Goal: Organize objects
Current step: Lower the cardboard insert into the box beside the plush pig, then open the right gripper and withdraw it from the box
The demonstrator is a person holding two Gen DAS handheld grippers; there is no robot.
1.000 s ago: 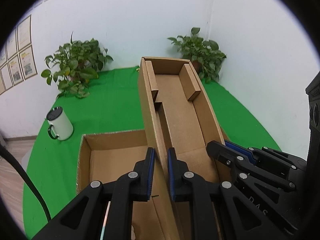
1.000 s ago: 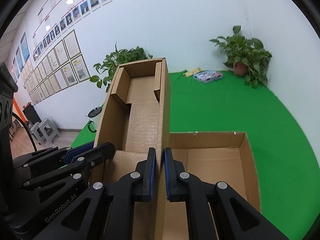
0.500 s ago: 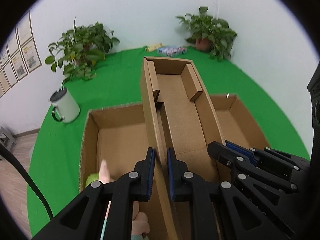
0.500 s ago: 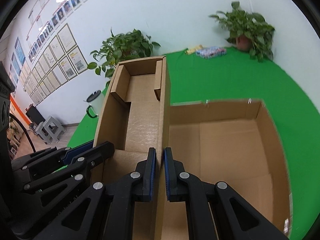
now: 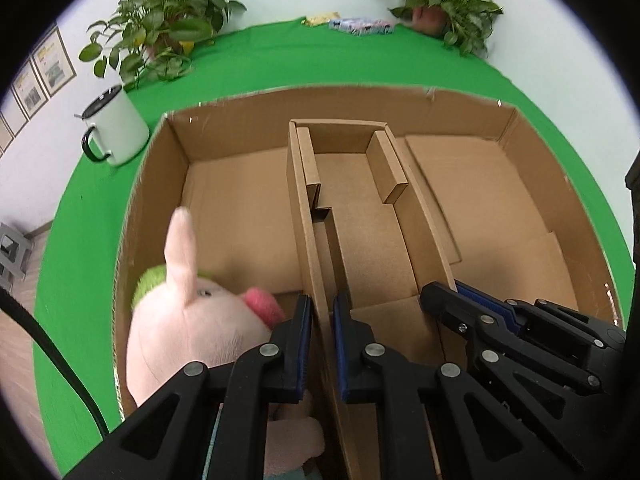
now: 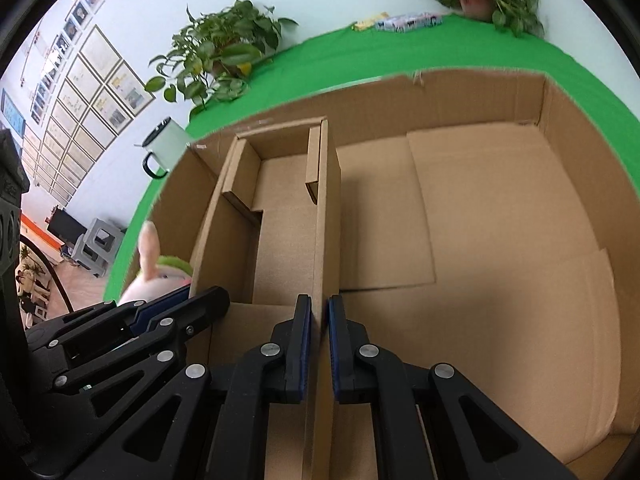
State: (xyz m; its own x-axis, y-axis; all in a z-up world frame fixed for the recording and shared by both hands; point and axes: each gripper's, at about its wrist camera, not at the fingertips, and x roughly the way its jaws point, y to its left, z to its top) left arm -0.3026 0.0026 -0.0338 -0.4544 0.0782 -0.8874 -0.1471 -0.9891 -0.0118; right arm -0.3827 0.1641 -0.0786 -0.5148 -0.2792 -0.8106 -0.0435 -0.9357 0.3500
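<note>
A narrow open cardboard box (image 5: pixel 360 232) (image 6: pixel 284 216) hangs between both grippers, inside a large open cardboard box (image 5: pixel 520 136) (image 6: pixel 552 128) on the green cloth. My left gripper (image 5: pixel 320 312) is shut on the narrow box's left wall. My right gripper (image 6: pixel 320 312) is shut on its right wall, and it also shows in the left wrist view (image 5: pixel 448 292). A pink plush pig (image 5: pixel 192 312) (image 6: pixel 150 276) with a green tuft lies in the large box's left part, beside the narrow box.
A white enamel mug (image 5: pixel 114 126) (image 6: pixel 166 148) stands on the cloth left of the large box. Potted plants (image 5: pixel 160 36) (image 5: pixel 444 0) stand at the back by the wall. A small printed packet (image 5: pixel 360 26) lies at the far edge.
Both grippers have lowered the narrow box down into the large box. The plush pig has come into full view at the lower left.
</note>
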